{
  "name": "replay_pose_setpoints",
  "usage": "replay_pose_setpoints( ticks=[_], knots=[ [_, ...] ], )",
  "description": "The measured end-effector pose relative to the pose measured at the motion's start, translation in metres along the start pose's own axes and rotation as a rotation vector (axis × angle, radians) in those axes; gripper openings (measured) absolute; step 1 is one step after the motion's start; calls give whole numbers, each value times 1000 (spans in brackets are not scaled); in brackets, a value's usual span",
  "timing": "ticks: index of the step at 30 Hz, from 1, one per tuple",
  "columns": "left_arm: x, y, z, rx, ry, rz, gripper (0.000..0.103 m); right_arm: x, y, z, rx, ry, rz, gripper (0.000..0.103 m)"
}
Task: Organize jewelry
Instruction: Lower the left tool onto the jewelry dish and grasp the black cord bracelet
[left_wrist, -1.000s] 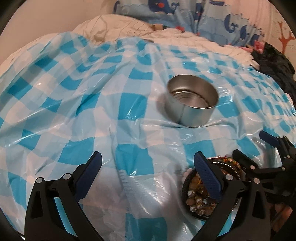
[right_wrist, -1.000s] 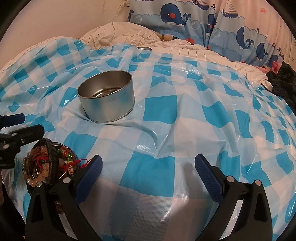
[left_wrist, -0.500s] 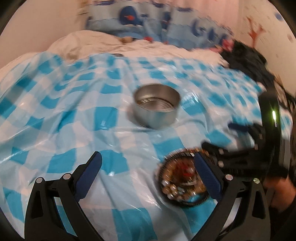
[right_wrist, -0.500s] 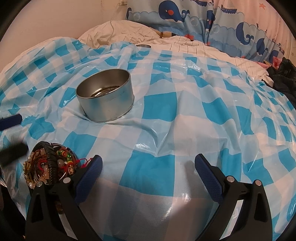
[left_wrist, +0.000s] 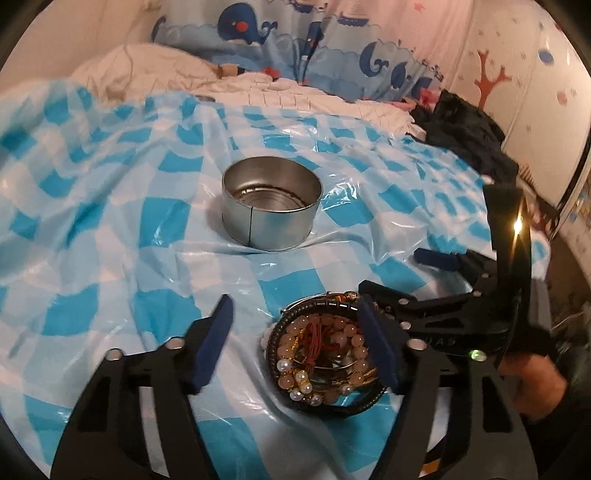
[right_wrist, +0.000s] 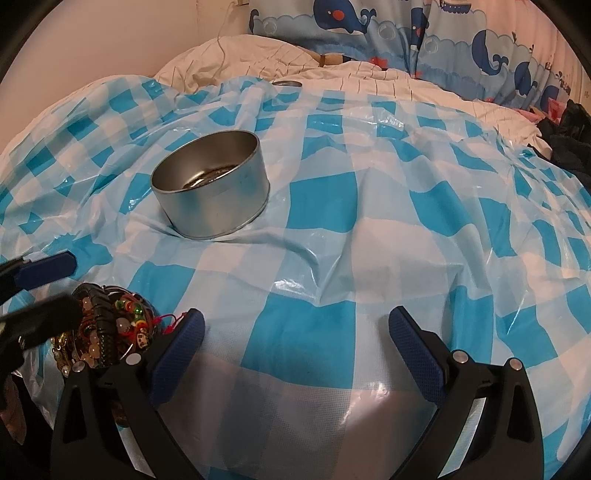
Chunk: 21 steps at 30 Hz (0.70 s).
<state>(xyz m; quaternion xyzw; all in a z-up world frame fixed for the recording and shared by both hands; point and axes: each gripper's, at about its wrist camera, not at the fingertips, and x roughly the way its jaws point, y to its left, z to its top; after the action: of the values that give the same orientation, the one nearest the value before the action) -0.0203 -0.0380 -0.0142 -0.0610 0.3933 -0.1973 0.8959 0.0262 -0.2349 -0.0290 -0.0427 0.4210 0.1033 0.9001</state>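
- While the left gripper (left_wrist: 295, 339) hangs low over the bed, its jaws have just been closing and now stand about half-wide; the jewelry (left_wrist: 327, 360) lies partly between them, the right pad (left_wrist: 376, 347) over the pile's right edge and the left pad well clear of it, so nothing is gripped yet.
- The jewelry is a coiled heap of bead and pearl bracelets with red cord and a dark ribbed band, sitting on the sheet (left_wrist: 122, 229) close in front of the person; from the right wrist view it shows at the lower left, just beside the right gripper's left finger.
- The right gripper (right_wrist: 295, 343) has its jaws wide with only sheet between them; it holds nothing.
- To do this pick well, I would judge the left jaws want centring first, shifted to the right so both pads flank the heap; closing as they stand would likely push the pile sideways or catch one strand only.
- The sheet is slick, crinkled plastic over soft bedding; a grip low on the dark outer band should lift the coil whole, though loose strands may trail.
- Farther out stands the tin (left_wrist: 271, 212), open-topped, well apart from the heap, something dark on its floor that I cannot make out; it looks the likely place for the jewelry.
- Beyond lie a pale quilt (right_wrist: 258, 55) and whale-print bedding (right_wrist: 369, 22).
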Motion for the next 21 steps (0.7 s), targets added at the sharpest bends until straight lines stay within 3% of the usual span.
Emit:
replay_pose_setpoints(
  ticks=[3,6,10,12,17,21],
  knots=[
    [5,2,-1,-10,27,-13,27,0,-1,0,2,4,2,96],
    [5,2,-1,-5,32,22,14,1,-1,1,3,6,2,96],
    [1,9,1,-39,24,7,8,0,-1,1,3,6,1,96],
    [-3,13,2,-68,7,-13,0,1,-1,1,4,6,2,96],
    [-19,36,8,-179,-54,-43,0,-1,-4,2,14,3,4,96],
    [-13,36,7,-171,-17,-90,0,0,-5,1,15,6,3,96]
  ],
)
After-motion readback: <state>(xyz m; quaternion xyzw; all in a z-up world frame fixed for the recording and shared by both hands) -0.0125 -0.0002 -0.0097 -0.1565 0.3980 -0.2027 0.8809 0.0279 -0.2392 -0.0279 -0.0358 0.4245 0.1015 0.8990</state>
